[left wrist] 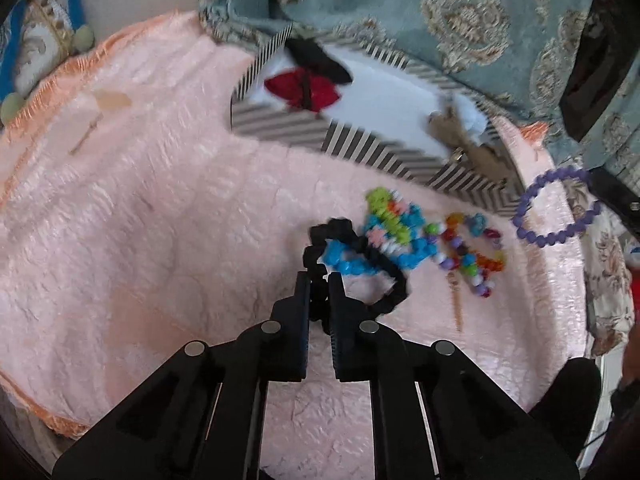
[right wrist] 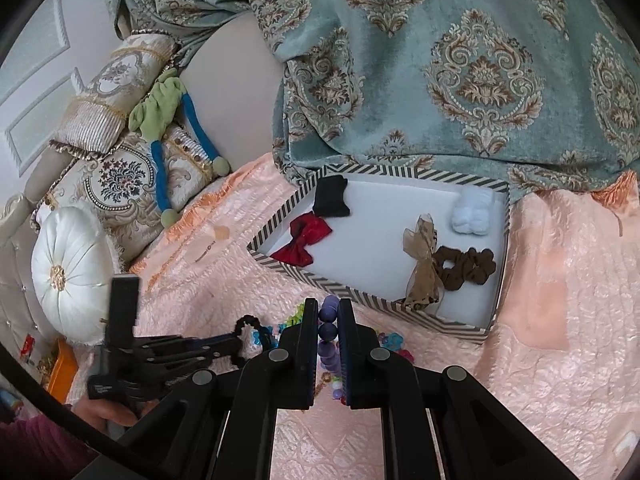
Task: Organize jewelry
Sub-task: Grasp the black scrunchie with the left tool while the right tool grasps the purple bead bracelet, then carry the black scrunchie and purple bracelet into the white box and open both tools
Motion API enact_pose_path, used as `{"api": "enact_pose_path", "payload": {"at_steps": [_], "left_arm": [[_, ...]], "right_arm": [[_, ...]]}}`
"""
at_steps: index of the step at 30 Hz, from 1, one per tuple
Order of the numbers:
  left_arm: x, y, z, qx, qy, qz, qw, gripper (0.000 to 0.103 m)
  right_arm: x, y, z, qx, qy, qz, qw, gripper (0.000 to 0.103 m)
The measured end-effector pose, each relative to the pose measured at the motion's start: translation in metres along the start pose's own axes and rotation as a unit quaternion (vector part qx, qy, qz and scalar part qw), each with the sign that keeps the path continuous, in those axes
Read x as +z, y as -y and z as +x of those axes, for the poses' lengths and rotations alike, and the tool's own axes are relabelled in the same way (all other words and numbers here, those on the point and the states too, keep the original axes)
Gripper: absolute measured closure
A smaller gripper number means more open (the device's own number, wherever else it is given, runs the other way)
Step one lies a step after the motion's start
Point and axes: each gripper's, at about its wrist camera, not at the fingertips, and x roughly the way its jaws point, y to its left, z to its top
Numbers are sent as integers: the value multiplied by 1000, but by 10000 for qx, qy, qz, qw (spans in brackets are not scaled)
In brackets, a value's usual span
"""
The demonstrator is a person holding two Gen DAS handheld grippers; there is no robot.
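My left gripper point(left wrist: 319, 278) is shut on a black beaded bracelet point(left wrist: 396, 292), whose loop trails over the pink quilt point(left wrist: 160, 220). Beside it lies a heap of colourful bead bracelets point(left wrist: 400, 232). In the right wrist view my right gripper point(right wrist: 329, 308) is shut on a purple bead bracelet point(right wrist: 329, 330), which hangs as a ring point(left wrist: 520, 216) at the right of the left wrist view. The left gripper point(right wrist: 236, 344) also shows low on the left with the black bracelet point(right wrist: 245, 322). A striped box point(right wrist: 304, 276) lies beyond both grippers.
The box holds a black bow point(right wrist: 330, 196), a red bow point(right wrist: 304, 236), a white puff point(right wrist: 474, 210), a sheer beige bow point(right wrist: 424, 264) and a brown scrunchie point(right wrist: 464, 268). Teal patterned fabric point(right wrist: 440, 60) hangs behind it. Cushions point(right wrist: 68, 268) crowd the left.
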Motion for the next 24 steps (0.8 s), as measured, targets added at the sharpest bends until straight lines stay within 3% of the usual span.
{"api": "enact_pose_path", "payload": {"at_steps": [12, 24], "left_arm": [[51, 22, -36, -265, 534, 244, 9979, 96], [138, 57, 9, -183, 653, 485, 9965, 96]], "right_arm": [[26, 15, 7, -107, 85, 141, 9998, 95], [77, 45, 58, -265, 35, 258, 9993, 95]]}}
